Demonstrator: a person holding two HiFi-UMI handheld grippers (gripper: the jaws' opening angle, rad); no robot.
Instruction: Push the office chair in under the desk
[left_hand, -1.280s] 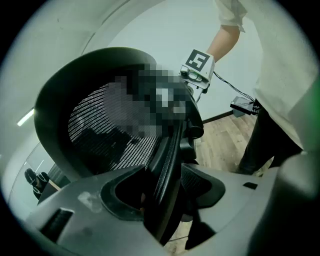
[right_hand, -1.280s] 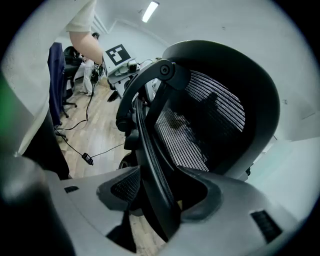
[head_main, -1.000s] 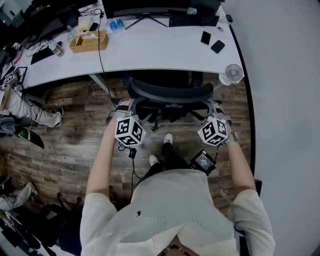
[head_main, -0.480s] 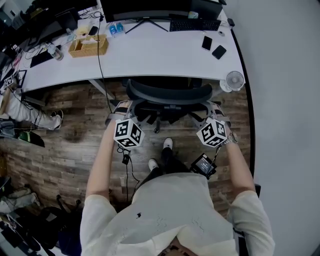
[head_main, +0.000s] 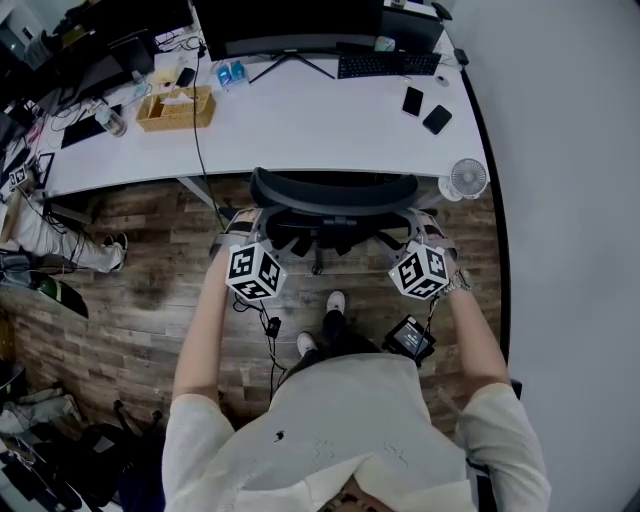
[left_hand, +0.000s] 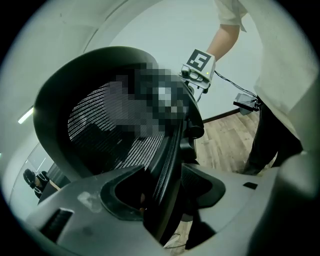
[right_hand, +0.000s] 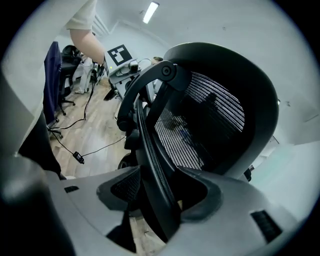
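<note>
From the head view, the black mesh-backed office chair (head_main: 335, 195) stands at the front edge of the long white desk (head_main: 300, 125). Its seat is tucked beneath the desk and its backrest is just clear of the edge. The left gripper (head_main: 241, 224) and the right gripper (head_main: 428, 224) sit at the backrest's two sides. A small white fan (head_main: 467, 178) is at the desk's right front corner, seemingly on the wooden floor (head_main: 150, 290). A black cable (head_main: 199, 120) hangs over the desk's front, left of the chair. On the desk are two dark phones (head_main: 412, 101), a black keyboard (head_main: 388, 64) and a wooden tray (head_main: 176, 108).

In the left gripper view, the left gripper's (left_hand: 162, 192) jaws are clamped on the backrest's rim.

In the right gripper view, the right gripper's (right_hand: 160, 195) jaws likewise pinch the backrest's frame.
</note>
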